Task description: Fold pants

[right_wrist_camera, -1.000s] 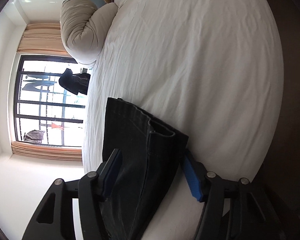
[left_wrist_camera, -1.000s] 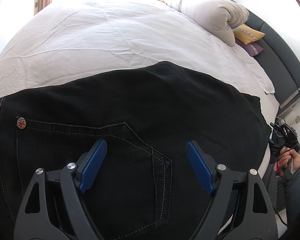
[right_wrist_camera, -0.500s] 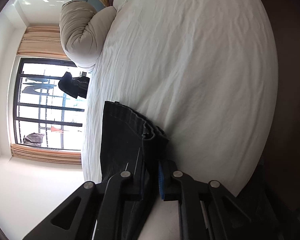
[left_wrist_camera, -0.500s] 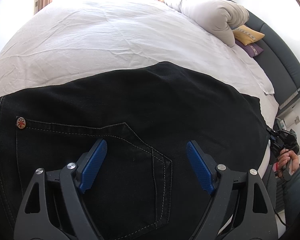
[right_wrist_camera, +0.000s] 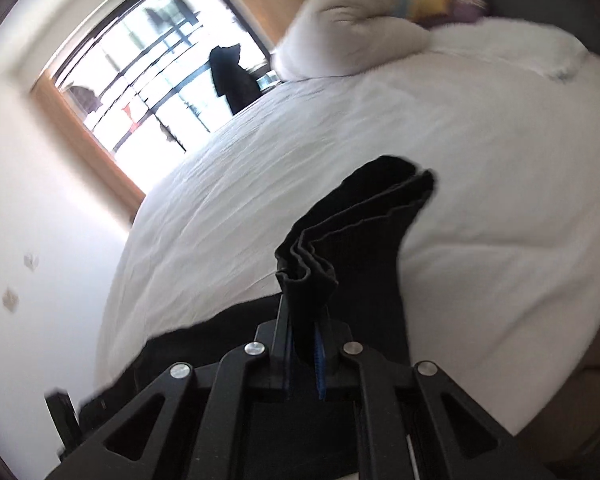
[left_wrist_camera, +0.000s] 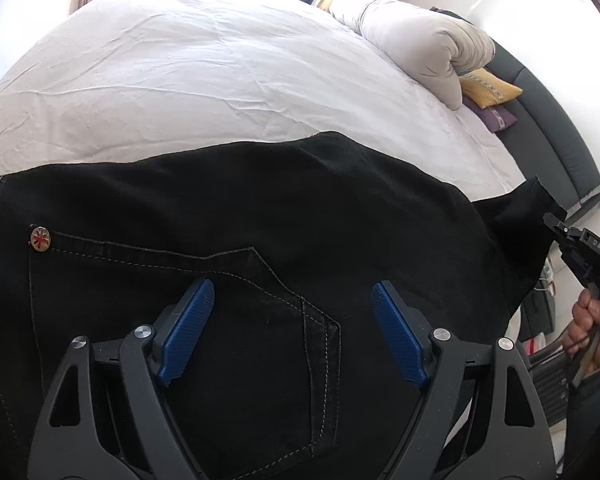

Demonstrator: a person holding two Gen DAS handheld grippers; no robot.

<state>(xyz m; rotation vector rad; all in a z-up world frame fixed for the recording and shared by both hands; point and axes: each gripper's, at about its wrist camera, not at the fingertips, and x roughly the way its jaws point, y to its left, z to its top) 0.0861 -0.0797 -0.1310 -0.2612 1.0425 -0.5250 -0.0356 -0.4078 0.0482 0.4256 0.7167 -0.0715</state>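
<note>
Black pants (left_wrist_camera: 260,208) lie spread across the near part of a bed (left_wrist_camera: 204,80) covered in a white sheet, with the seat uppermost: a back pocket (left_wrist_camera: 236,300) outlined in pale stitching faces up, and a small round rivet (left_wrist_camera: 41,239) with a red cross pattern sits at the pocket's upper left corner. The left claw (left_wrist_camera: 292,336) hovers directly over this pocket with its jaws spread wide, the blue pads (left_wrist_camera: 188,330) standing well apart to either side of the pocket's seam. Nothing is caught between them, and whether the tips touch the cloth cannot be told.

The right claw (right_wrist_camera: 306,354) is closed tight on the cuffs (right_wrist_camera: 306,270) at the leg end of the pants. Its jaws have just been closing, and the dark fabric is pinched between them, bunched into several pleated layers that stand up above the pads. A further length of the leg (right_wrist_camera: 384,200) trails away from the grip, raised off the sheet. The right wrist view is blurred. In the left wrist view this same claw shows at the right edge, held by a hand (left_wrist_camera: 592,332), with the leg end lifted clear of the mattress beside it.

At the head of the bed a rolled white duvet (left_wrist_camera: 412,44) lies against a dark headboard (left_wrist_camera: 548,128), with a yellow cushion (left_wrist_camera: 488,88) and a purple one (left_wrist_camera: 496,116) just beside it. A window (right_wrist_camera: 152,76) with orange curtains fills the far wall.
</note>
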